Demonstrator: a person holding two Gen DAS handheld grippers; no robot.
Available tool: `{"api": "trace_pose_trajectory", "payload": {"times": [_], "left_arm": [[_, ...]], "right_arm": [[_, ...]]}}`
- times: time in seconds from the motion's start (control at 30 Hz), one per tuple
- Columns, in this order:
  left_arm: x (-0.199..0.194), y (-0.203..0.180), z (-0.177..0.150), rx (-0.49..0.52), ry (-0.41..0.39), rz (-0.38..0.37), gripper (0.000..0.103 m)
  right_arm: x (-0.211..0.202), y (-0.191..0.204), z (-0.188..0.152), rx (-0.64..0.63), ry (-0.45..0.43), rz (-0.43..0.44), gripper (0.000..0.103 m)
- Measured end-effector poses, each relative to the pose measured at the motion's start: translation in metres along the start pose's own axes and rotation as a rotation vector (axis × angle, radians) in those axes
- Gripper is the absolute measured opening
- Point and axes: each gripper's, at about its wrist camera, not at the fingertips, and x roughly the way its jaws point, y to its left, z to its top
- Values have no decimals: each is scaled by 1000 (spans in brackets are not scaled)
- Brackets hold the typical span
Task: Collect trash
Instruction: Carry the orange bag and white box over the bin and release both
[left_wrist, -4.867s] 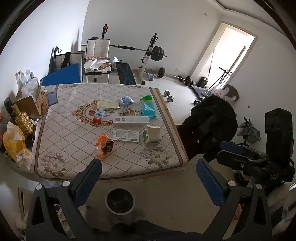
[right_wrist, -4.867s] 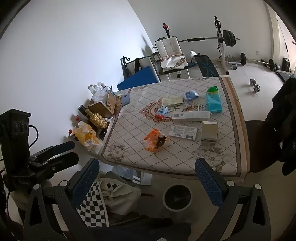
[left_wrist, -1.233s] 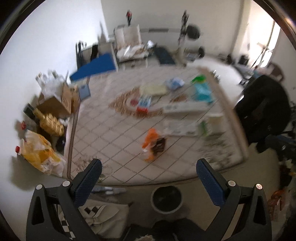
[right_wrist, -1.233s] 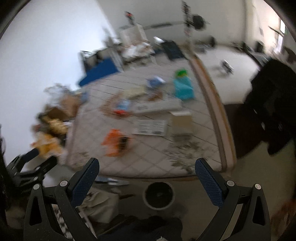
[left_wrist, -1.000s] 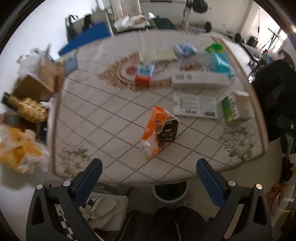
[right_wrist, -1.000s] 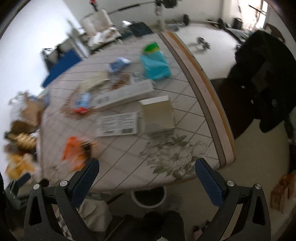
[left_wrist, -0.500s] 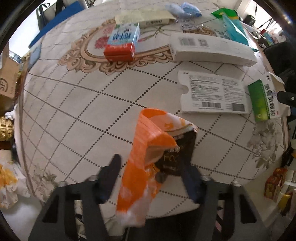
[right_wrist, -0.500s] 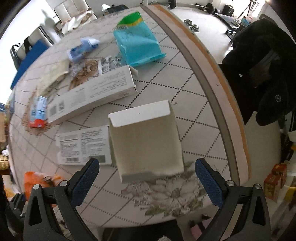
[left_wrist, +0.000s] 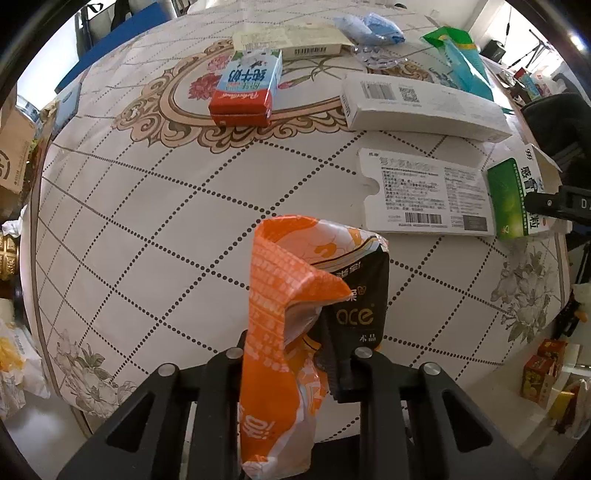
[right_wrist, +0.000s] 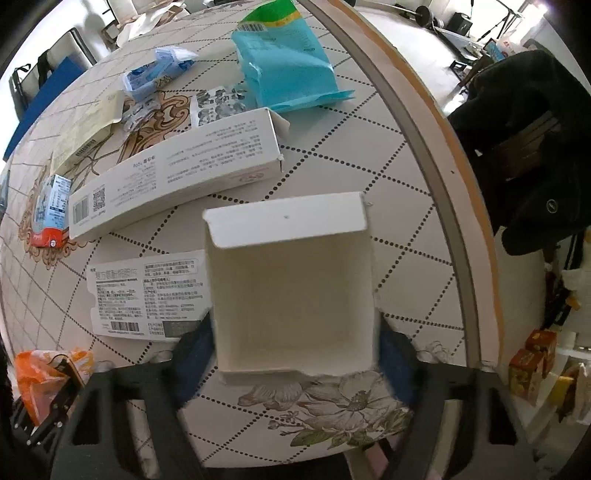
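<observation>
Left wrist view: the left gripper (left_wrist: 286, 354), spread wide over the worktop (left_wrist: 155, 206) a second ago, has dropped and closed, its jaws now pinching the orange wrapper (left_wrist: 288, 314) near its lower end; the wrapper stands crumpled at the near edge, with a flat leaflet (left_wrist: 424, 197), a long white box (left_wrist: 421, 107) and a milk carton (left_wrist: 245, 88) lying untouched beyond it. Right wrist view: the right gripper (right_wrist: 295, 347) has likewise come down from a wide hover, and its jaws now bracket the open white carton (right_wrist: 291, 295), one blue pad (right_wrist: 192, 354) at each side wall, apparently pressing on it. Both arms thus seem loaded at once, so the first two pieces look ready to lift toward a bin; the blue bag (right_wrist: 284, 74) and other litter remain.
</observation>
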Motion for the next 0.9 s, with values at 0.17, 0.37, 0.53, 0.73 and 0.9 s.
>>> {"api": "trace_pose_trajectory", "payload": {"times": [0.17, 0.37, 0.53, 0.73, 0.9], "left_arm": [[-18, 4, -8, -3, -39, -13, 19], [-59, -6, -32, -11, -113, -1, 19], [-76, -12, -62, -79, -140, 0, 19], [-85, -32, -108, -191, -139, 32, 19], [-75, -54, -163, -379, -102, 80, 19]], "right_arm": [[-19, -1, -11, -5, -33, 31, 74], [-61, -4, -47, -24, -84, 82, 73], [-92, -8, -85, -93, -116, 115, 73], [-104, -16, -142, -241, -95, 213, 73], [-85, -26, -187, -408, -13, 298, 73]]}}
